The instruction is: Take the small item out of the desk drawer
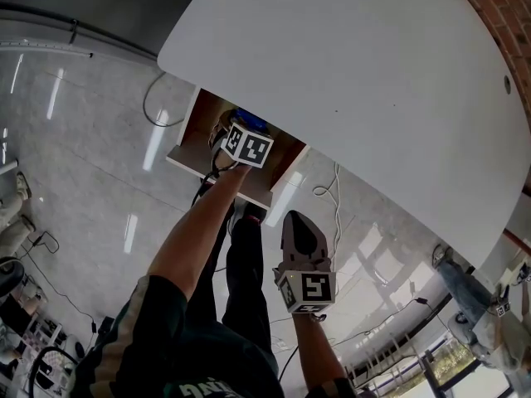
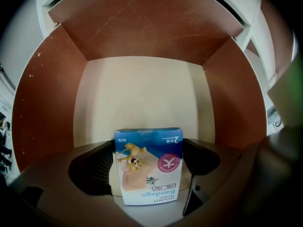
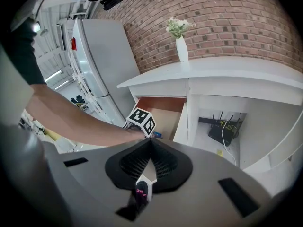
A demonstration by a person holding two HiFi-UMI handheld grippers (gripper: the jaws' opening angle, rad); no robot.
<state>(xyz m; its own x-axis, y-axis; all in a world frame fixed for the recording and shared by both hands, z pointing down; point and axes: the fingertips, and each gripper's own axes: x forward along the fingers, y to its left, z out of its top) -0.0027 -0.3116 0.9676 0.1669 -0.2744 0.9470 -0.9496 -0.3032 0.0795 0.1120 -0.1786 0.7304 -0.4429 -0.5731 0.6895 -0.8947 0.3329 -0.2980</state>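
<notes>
A small blue and white bandage box (image 2: pixel 148 167) stands between the jaws of my left gripper (image 2: pixel 149 148), which is shut on its sides. This gripper is inside the open desk drawer (image 2: pixel 142 89), which has brown walls and a pale floor. In the head view the left gripper's marker cube (image 1: pixel 247 146) sits over the drawer (image 1: pixel 192 143), and a blue edge of the box (image 1: pixel 251 123) shows beyond it. My right gripper (image 1: pixel 300 224) hangs below the drawer front, shut and holding nothing. Its view shows the jaws pressed together (image 3: pixel 150 142) and the drawer (image 3: pixel 165 113) ahead.
The white desk top (image 1: pixel 357 81) overhangs the drawer. A white vase with flowers (image 3: pixel 181 46) stands on it against a brick wall. A router and cables (image 3: pixel 222 131) sit in the space under the desk. A grey metal cabinet (image 3: pixel 102 70) stands left of the desk.
</notes>
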